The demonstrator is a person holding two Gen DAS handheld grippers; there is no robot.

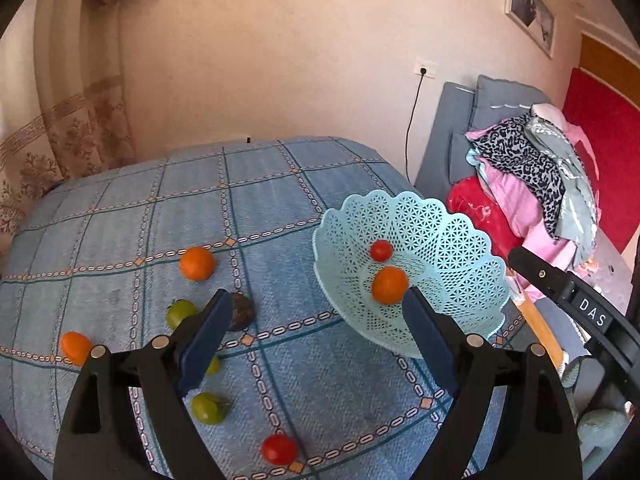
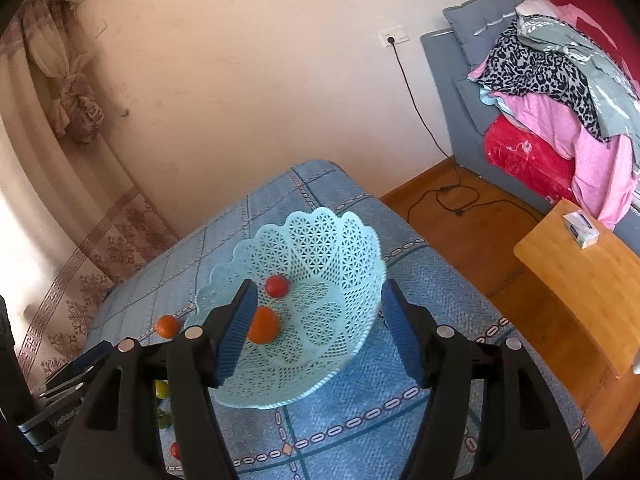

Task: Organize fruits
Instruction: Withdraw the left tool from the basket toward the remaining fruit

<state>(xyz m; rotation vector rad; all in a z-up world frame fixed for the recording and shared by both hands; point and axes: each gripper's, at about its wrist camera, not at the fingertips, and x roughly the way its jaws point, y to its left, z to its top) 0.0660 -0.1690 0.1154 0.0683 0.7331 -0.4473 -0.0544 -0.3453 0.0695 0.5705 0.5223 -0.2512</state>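
Over on the left, oranges (image 1: 197, 263), green fruit (image 1: 209, 407) and a tomato (image 1: 279, 449) sit loose on the blue checked surface (image 1: 120, 240). The left gripper (image 1: 316, 312) has its fingers wide with nothing in them. To the right, the tilted basket (image 1: 448, 240) has an orange (image 1: 389, 285) and a small tomato (image 1: 381, 250) inside. The right gripper (image 2: 316, 300) has its fingers around the basket rim, but I can't tell if they're pinching it.

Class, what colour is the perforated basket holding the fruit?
Light turquoise blue basket; it shows best in the right wrist view.
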